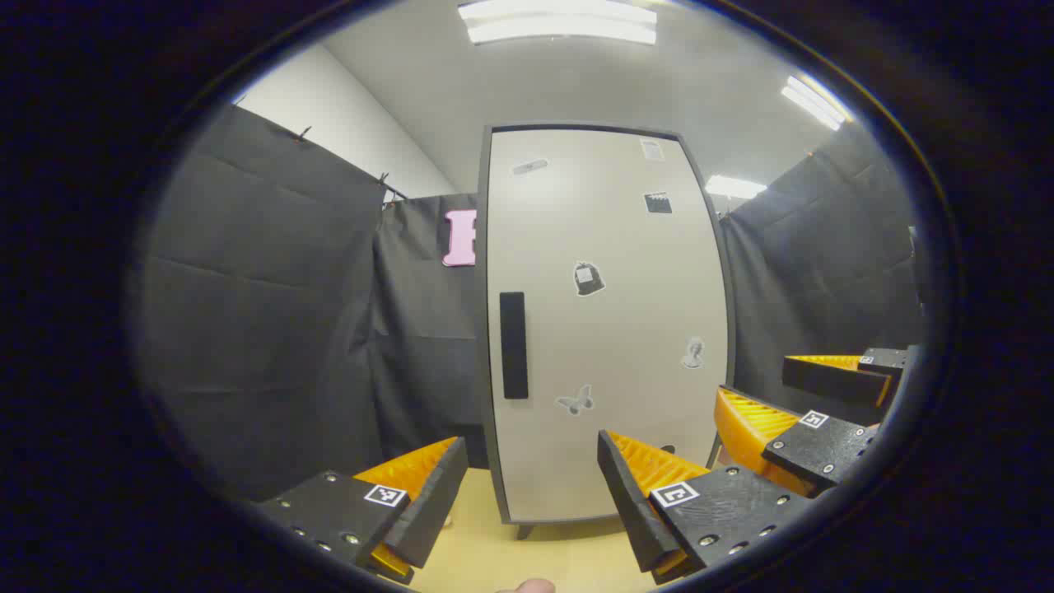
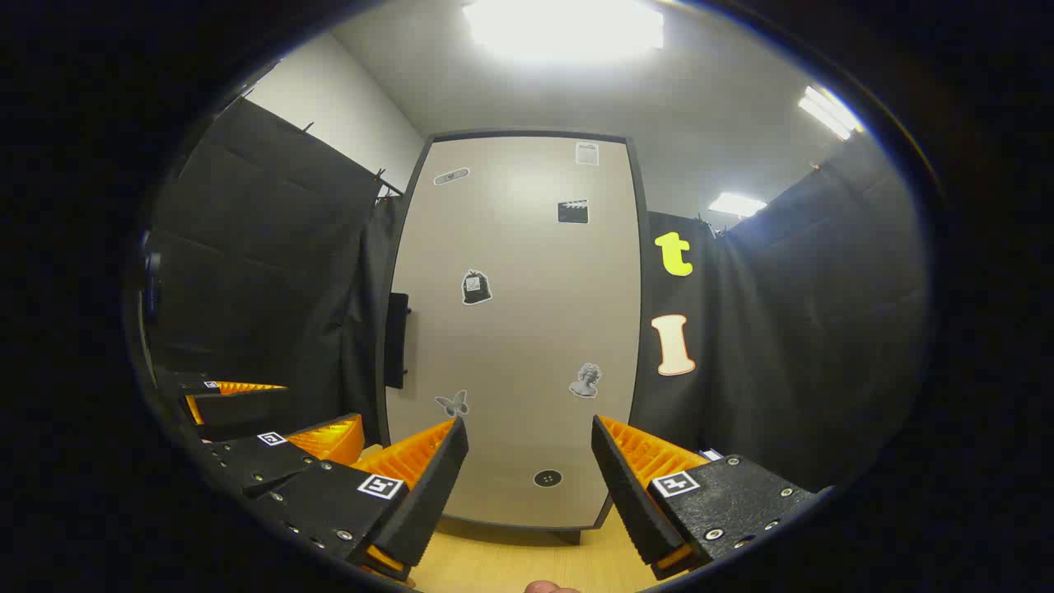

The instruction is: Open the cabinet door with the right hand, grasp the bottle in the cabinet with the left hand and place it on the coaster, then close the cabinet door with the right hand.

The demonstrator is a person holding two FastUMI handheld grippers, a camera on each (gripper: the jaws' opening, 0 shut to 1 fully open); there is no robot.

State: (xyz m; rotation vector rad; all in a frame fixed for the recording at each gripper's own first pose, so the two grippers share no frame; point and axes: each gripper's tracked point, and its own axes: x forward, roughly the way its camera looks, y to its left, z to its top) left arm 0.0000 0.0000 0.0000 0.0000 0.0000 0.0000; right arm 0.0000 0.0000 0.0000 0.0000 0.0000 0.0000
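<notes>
In the left gripper view, the left gripper (image 1: 531,486) sits nearest at 6 o'clock, jaws wide apart and holding nothing, above a strip of pale wooden table (image 1: 494,560). Straight ahead at 12 o'clock stands the cabinet (image 1: 605,325), its door shut, with a dark upright handle (image 1: 513,345) near the door's left edge and small stickers scattered over the front. The right gripper (image 1: 811,412) shows at 4 o'clock, off to the side of the cabinet, jaws parted and empty.

In the right gripper view, the right gripper (image 2: 527,478) sits at 6 o'clock, jaws wide and empty, facing the same closed door (image 2: 515,329). Here the handle (image 2: 397,339) is seen edge-on at 9 o'clock, standing out from the door's left edge. The left gripper (image 2: 272,412) appears at 8 o'clock, jaws open. The bottle cannot be seen behind the shut door.
</notes>
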